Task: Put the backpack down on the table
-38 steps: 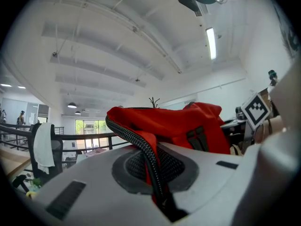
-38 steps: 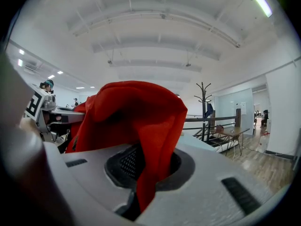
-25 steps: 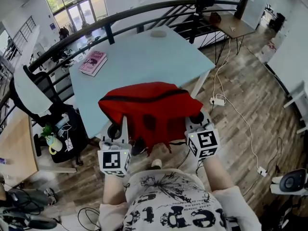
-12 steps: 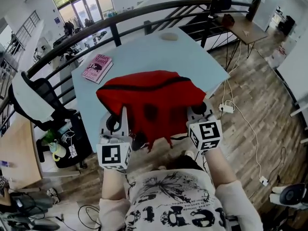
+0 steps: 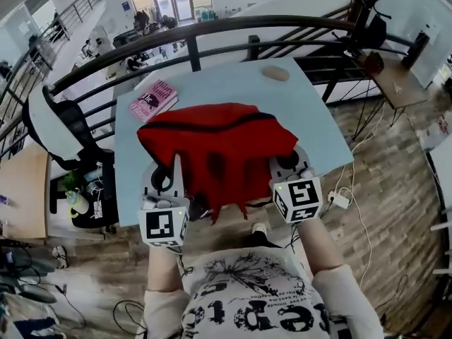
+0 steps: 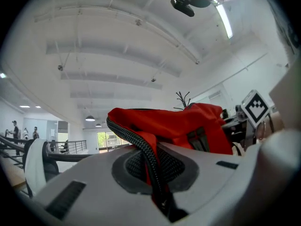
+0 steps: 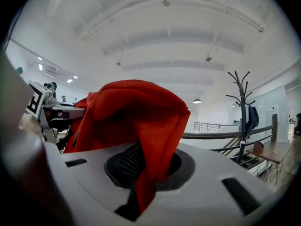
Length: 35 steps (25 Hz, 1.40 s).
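A red backpack (image 5: pixel 215 147) with a black zip hangs stretched between my two grippers, above the near half of the pale blue table (image 5: pixel 311 104). My left gripper (image 5: pixel 174 176) is shut on the backpack's left edge, where a black zip band (image 6: pixel 141 147) and red cloth run between its jaws. My right gripper (image 5: pixel 277 167) is shut on the right edge, with a fold of red fabric (image 7: pixel 155 140) pinched between its jaws. Black straps dangle under the bag near the table's front edge. Whether the bag's underside touches the tabletop is hidden.
A pink book (image 5: pixel 153 98) lies at the table's far left corner and a small brown object (image 5: pixel 275 73) at the far right. A black railing (image 5: pixel 212 30) runs behind the table. An office chair (image 5: pixel 53 129) stands left, a coat stand (image 7: pixel 242 112) and cables (image 5: pixel 339 198) right.
Both grippers have carried the backpack forward: it hung over the floor by the table's near corner and now hangs over the tabletop. The grips have not changed.
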{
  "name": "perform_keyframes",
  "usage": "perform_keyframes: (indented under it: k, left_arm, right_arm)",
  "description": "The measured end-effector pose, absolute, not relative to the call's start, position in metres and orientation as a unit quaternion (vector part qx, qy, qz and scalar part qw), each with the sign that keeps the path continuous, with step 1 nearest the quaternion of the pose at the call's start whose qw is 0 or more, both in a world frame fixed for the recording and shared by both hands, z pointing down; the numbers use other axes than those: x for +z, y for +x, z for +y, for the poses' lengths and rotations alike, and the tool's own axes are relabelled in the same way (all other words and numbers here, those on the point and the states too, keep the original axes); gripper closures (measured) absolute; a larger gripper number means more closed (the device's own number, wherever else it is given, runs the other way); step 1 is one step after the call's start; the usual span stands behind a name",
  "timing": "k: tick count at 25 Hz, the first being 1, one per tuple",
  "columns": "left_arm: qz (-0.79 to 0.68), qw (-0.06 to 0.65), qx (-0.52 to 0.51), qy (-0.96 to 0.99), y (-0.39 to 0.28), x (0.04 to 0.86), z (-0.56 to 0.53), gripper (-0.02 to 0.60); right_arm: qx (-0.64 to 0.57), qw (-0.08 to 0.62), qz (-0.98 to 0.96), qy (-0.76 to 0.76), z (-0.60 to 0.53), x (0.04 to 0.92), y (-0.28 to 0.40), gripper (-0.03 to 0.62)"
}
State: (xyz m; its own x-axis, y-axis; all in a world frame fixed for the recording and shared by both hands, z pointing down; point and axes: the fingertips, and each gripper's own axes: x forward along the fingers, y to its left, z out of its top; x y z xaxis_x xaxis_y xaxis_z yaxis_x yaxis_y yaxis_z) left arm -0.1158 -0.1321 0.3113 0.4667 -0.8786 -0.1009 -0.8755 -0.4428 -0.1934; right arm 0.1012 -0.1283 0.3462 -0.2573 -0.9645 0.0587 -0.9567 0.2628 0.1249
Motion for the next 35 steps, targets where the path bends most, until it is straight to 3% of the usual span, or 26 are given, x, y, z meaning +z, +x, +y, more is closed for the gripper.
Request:
perform_keyframes:
  k: [17,35]
  left_arm:
    - [0.598,0.090,-0.037,-0.795,-0.013,0.325,-0.293,0.566]
    - [0.611,0.048,-0.023,-0.790,-0.049,0.333,-0.511,0.566]
  right_arm:
    - [-0.033,0.079,-0.841,0.535,-0.323,0.354,0.208,0.566]
    - [-0.031,0.069,-0.840,0.537,-0.533,0.361,0.176,0.566]
